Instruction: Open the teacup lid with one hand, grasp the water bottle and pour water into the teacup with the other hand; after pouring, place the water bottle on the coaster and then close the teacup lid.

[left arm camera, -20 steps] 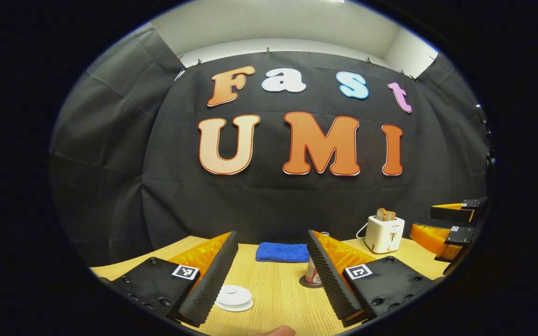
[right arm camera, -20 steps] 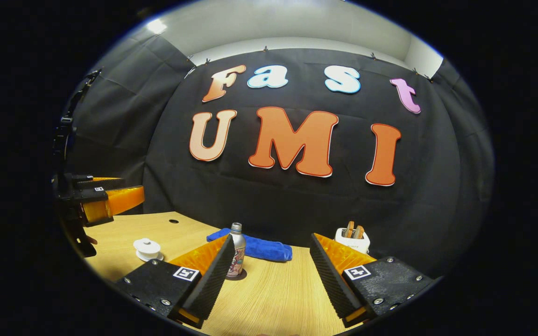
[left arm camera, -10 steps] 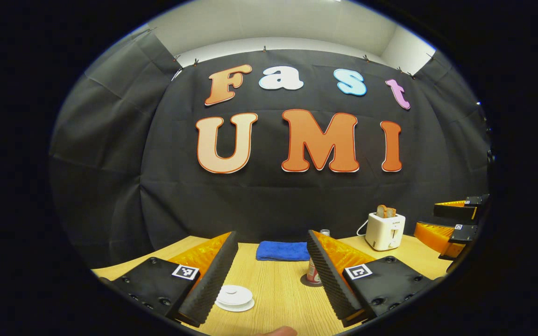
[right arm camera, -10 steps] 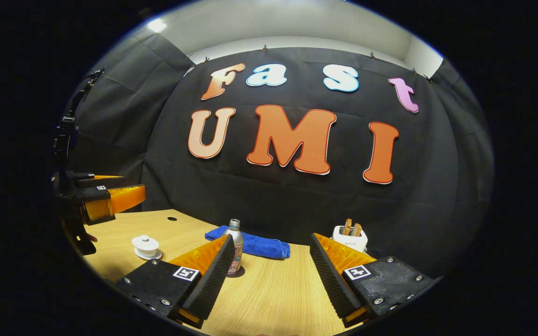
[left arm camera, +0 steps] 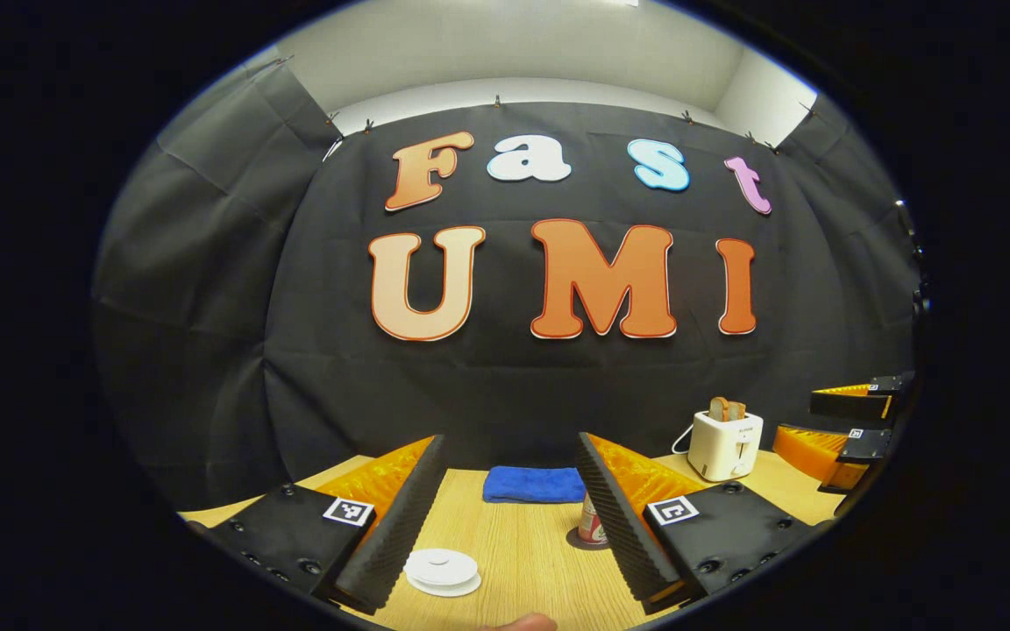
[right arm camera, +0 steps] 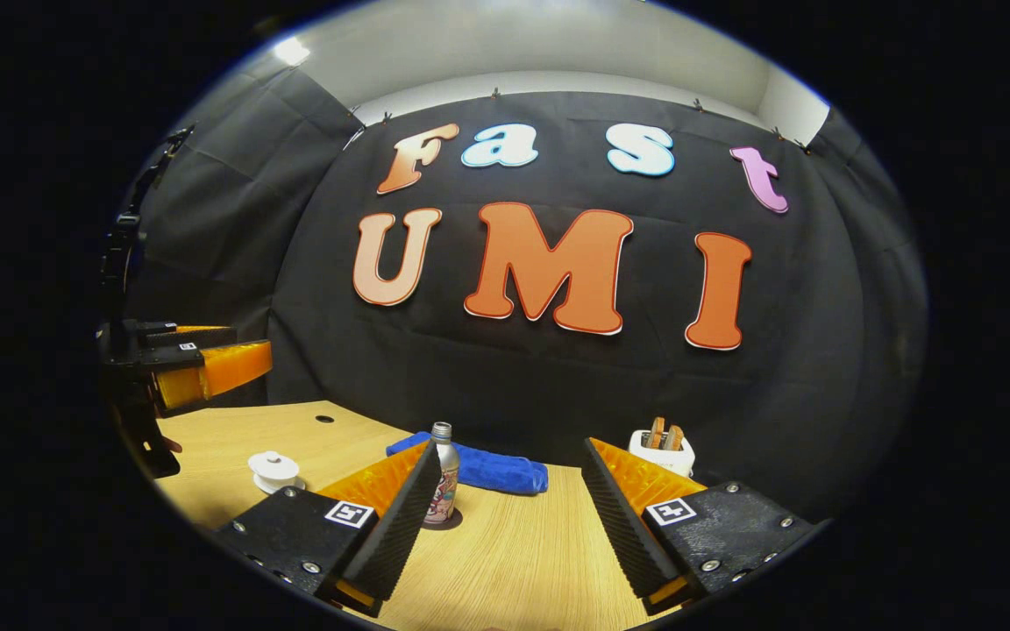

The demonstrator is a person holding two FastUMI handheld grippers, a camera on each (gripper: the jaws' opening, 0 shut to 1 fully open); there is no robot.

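Both claws hang over the wooden table (right arm camera: pixel 514 561) with their fingers spread wide and nothing between them. From the left gripper view, the left gripper (left arm camera: pixel 509 517) sits above the near edge of the table, and the white teacup (left arm camera: pixel 441 570) with its lid on stands just inside its left finger, partly cut off by that finger's tip. The water bottle (left arm camera: pixel 591 521) is mostly hidden behind the right finger; only a strip of its printed body shows, with a dark coaster (left arm camera: pixel 577 540) peeking out beneath it. A fingertip (left arm camera: pixel 518 622) pokes in at the bottom edge.

From the right gripper view, the right gripper (right arm camera: pixel 509 517) is also held apart, and the bottle's cap and neck rise clear beside its left finger while the lower body is half covered. The teacup sits well to the left, close to the other claw. A blue cloth (right arm camera: pixel 492 471) lies along the back, and a white toaster (right arm camera: pixel 663 451) stands behind, its base blocked.
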